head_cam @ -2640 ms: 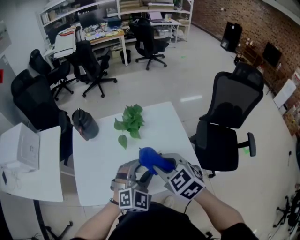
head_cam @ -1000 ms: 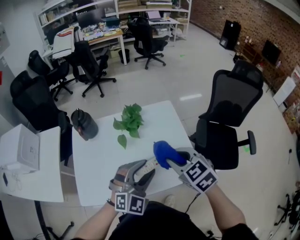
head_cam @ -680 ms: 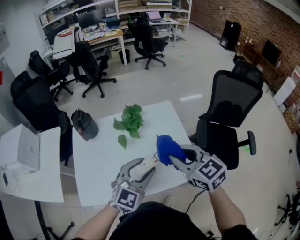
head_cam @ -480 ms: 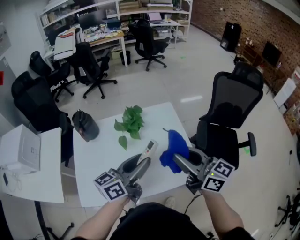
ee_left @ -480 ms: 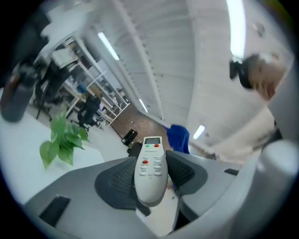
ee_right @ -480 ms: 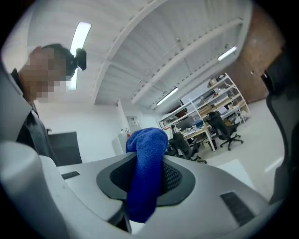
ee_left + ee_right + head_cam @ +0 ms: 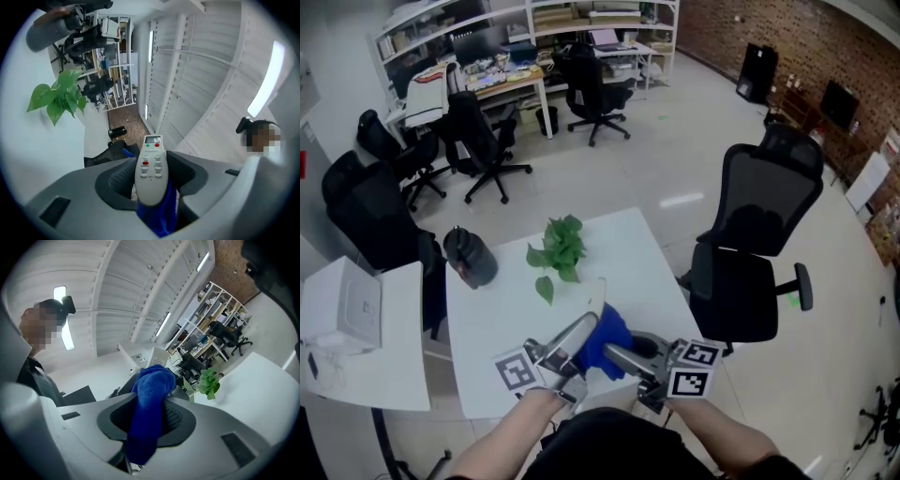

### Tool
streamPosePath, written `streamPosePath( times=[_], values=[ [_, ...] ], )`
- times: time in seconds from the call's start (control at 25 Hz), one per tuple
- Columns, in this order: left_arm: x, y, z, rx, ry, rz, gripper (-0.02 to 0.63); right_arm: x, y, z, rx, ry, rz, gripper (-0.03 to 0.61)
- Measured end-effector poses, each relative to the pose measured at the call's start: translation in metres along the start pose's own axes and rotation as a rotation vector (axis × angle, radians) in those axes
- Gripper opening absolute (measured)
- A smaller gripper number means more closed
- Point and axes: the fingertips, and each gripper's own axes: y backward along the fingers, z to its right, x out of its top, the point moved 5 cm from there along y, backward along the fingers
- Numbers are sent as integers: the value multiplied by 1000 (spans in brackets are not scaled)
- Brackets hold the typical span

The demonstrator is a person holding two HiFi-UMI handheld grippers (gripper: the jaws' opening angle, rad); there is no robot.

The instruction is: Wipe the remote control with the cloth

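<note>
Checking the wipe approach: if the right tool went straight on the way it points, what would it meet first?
Probably the remote control clamped in the left tool. The blue cloth gripped by the right tool leads and looks close to it, though depth is unclear.

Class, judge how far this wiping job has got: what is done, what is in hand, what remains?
Done: remote control held above the table in the left gripper; cloth clamped in the right gripper. In hand: the cloth lies against the remote's back. Left: the button face, uncovered; how much is already wiped cannot be told.
</note>
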Motion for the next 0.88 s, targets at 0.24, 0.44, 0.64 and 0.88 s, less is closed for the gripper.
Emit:
streamPosePath(
  times=[0.24,0.44,0.64,0.88],
  values=[
    [-20,4,2,-22,-16,-169,206,30,9,8,-36,61,31,104],
    [-38,7,4,-41,-24,-272,206,57,21,14,-66,97,68,104],
    [-43,7,3,-44,-24,-284,206,75,29,14,-78,116,112,104],
    [-15,7,0,-62,54,-93,206,63,34,1,-44,89,120,104]
  ],
)
